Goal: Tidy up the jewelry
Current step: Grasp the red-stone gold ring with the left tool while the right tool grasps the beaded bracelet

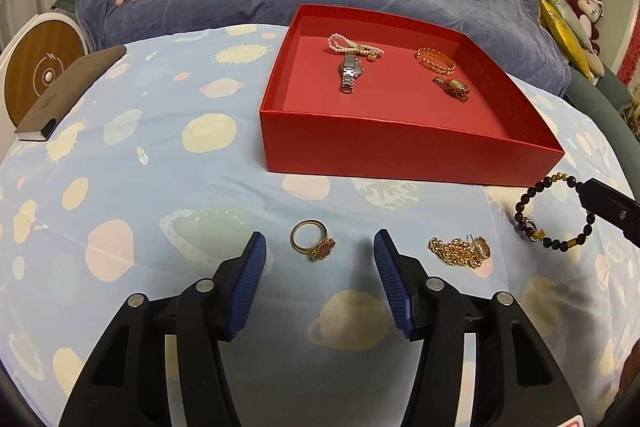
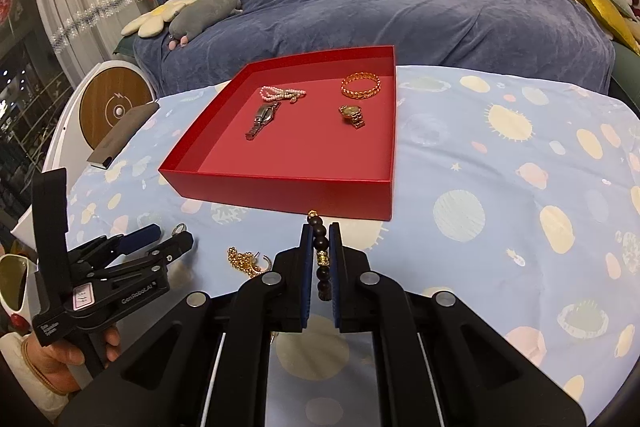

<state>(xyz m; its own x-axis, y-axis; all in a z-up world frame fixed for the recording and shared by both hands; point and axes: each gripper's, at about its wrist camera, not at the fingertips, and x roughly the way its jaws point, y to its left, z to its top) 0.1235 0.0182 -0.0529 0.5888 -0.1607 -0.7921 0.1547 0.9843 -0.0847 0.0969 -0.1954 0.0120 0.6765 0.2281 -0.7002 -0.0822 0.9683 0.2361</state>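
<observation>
Right tool (image 2: pixel 321 259) pinches a bead bracelet (image 2: pixel 322 257) just short of the red box (image 2: pixel 280 193), which holds four pieces; left tool (image 1: pixel 318 251), spread, straddles a ring (image 1: pixel 312 245); a gold chain (image 1: pixel 458 251) waits beside it.

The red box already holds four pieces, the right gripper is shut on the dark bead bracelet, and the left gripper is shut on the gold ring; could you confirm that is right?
Not quite: the left gripper is open, its fingers either side of the gold ring, which lies on the cloth, as the left wrist view shows. The red box does hold four pieces, and the right gripper is shut on the dark bead bracelet.
</observation>
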